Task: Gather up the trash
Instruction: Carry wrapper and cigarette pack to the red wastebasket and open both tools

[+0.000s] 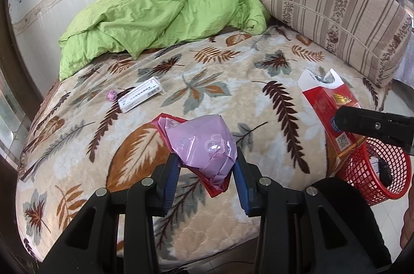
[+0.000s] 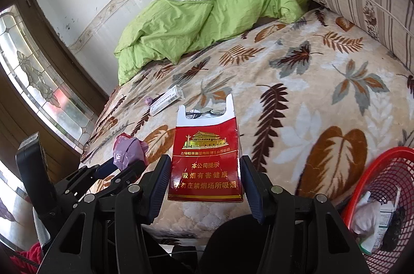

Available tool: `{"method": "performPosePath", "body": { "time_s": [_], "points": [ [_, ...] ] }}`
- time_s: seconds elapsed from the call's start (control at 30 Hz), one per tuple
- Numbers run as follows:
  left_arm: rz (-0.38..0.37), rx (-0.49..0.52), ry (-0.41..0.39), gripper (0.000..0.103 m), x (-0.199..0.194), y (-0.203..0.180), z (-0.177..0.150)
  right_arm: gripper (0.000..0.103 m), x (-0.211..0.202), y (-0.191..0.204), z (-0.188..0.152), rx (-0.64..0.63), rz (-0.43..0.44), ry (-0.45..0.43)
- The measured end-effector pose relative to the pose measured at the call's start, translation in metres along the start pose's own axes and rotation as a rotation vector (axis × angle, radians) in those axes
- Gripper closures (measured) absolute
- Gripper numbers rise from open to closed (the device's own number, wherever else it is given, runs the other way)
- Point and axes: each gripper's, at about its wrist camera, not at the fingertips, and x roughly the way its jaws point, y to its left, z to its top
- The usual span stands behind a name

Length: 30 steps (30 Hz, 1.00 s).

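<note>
My left gripper [image 1: 207,165] is shut on a crumpled pink plastic wrapper [image 1: 204,142] with a red sheet behind it, held above the leaf-patterned bed; it also shows in the right wrist view [image 2: 129,152]. My right gripper [image 2: 205,180] is shut on an opened red cigarette carton [image 2: 207,157], held upright over the bed's near edge; the carton also shows in the left wrist view [image 1: 328,105]. A red mesh basket [image 1: 375,170] with some trash inside stands at the right, below the carton, also in the right wrist view [image 2: 383,183]. A white box [image 1: 141,98] and a small purple ball [image 1: 111,95] lie on the bed.
A green quilt [image 1: 160,22] is heaped at the back of the bed. A striped cushion [image 1: 336,4] leans along the right side. A tiled wall runs behind, and a glass-panelled door [image 2: 38,82] stands at the left.
</note>
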Motion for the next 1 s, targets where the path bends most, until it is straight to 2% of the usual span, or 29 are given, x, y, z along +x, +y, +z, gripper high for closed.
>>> {"method": "performPosePath", "body": {
  "time_s": [0.37,0.53,0.67,1.0],
  "points": [
    [-0.077,0.068,0.004,0.065,0.002,-0.042,0.014,0.045,-0.036,-0.045,-0.002,0.098,-0.061,-0.056],
    [-0.134,0.109,0.003,0.065,0.0,-0.064,0.023,0.045,-0.057,-0.071,-0.006,0.144,-0.111,-0.083],
    [-0.227,0.157,0.009,0.065,-0.001,-0.093,0.032,0.045,-0.08,-0.1,-0.013,0.201,-0.169,-0.108],
    [-0.495,0.245,0.099,0.065,0.003,-0.174,0.045,0.045,-0.137,-0.167,-0.035,0.352,-0.293,-0.163]
  ]
}}
